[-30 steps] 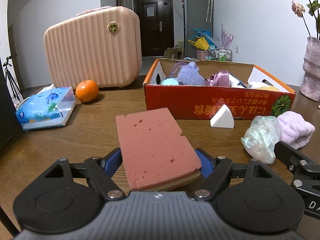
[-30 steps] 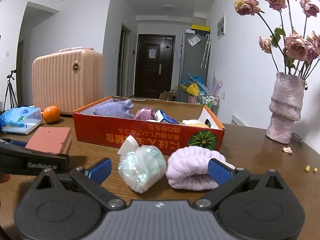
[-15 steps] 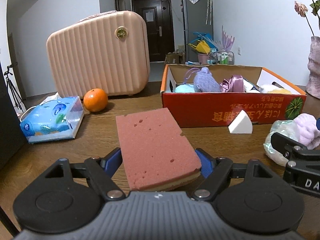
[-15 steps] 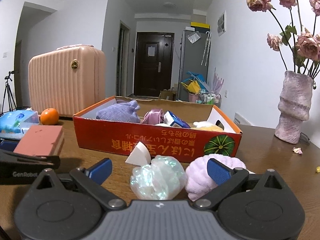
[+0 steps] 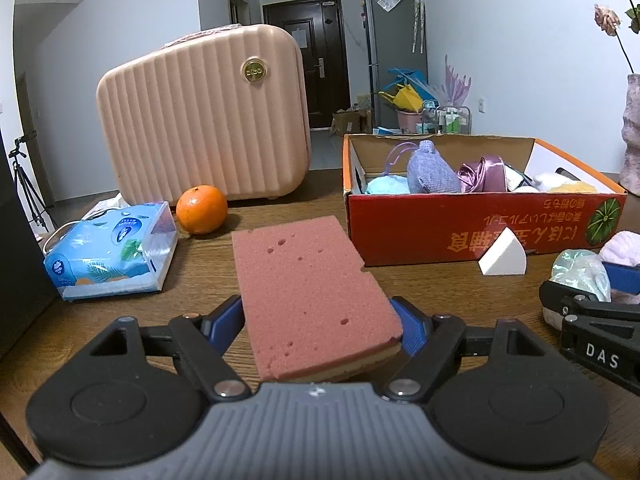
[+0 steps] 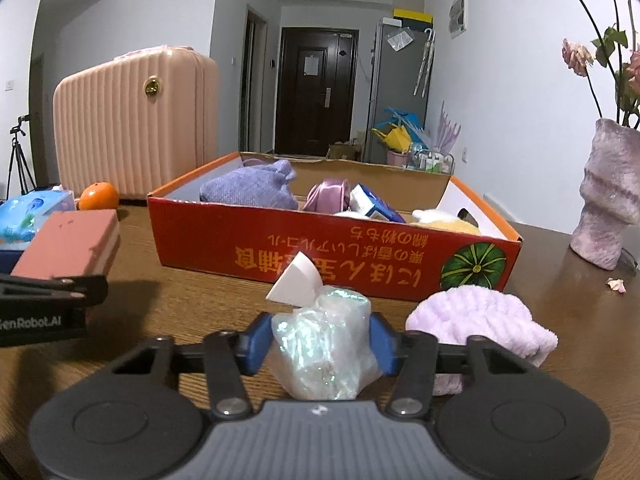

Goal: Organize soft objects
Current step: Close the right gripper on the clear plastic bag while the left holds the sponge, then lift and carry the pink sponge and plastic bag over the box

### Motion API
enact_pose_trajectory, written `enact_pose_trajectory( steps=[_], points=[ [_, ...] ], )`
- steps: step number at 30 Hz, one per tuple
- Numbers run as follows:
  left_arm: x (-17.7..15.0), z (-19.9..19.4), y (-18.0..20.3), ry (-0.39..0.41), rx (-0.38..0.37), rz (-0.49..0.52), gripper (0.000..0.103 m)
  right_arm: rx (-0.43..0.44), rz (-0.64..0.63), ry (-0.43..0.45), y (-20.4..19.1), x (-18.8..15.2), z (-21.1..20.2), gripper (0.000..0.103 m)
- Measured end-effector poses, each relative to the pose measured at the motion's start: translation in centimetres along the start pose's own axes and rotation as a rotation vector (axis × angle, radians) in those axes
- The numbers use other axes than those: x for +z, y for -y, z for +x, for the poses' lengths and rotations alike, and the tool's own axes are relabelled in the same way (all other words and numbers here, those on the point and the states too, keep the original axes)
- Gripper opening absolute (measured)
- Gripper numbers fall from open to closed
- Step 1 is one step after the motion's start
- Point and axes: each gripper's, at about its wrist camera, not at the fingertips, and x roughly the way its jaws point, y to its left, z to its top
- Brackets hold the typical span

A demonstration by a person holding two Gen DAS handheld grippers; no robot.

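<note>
Our right gripper [image 6: 318, 344] is closing on the iridescent plastic bundle [image 6: 326, 350] on the table; we squeeze gently (it crumples). Our left gripper [image 5: 320, 322] clamps the pink sponge [image 5: 308, 292], short of the red box [image 5: 460, 226].

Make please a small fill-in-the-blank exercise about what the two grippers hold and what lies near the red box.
1. The left gripper is shut on a pink ____.
2. The right gripper's jaws are closing around a shiny ____ bag.
3. The white wedge sponge lies on the table in front of the ____ box.
4. Beside the pink suitcase sits an ____.

Missing words: sponge; plastic; red; orange
</note>
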Motion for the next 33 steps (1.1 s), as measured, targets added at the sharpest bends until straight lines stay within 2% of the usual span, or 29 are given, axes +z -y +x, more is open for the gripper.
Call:
enact_pose_trajectory(
  steps=[6, 16, 33],
  points=[
    [0.0, -0.2, 0.2, 0.007, -0.002, 0.005, 0.080, 0.009, 0.000, 0.013, 0.0, -0.1, -0.4, 0.039],
    [0.0, -0.4, 0.2, 0.020, -0.002, 0.007, 0.080, 0.013, 0.006, 0.045, 0.1, 0.1, -0.9, 0.038],
    [2.0, -2.3, 1.7, 0.142, -0.003, -0.026, 0.080, 0.020, 0.055, 0.154, 1.8, 2.1, -1.7, 0.038]
  ],
)
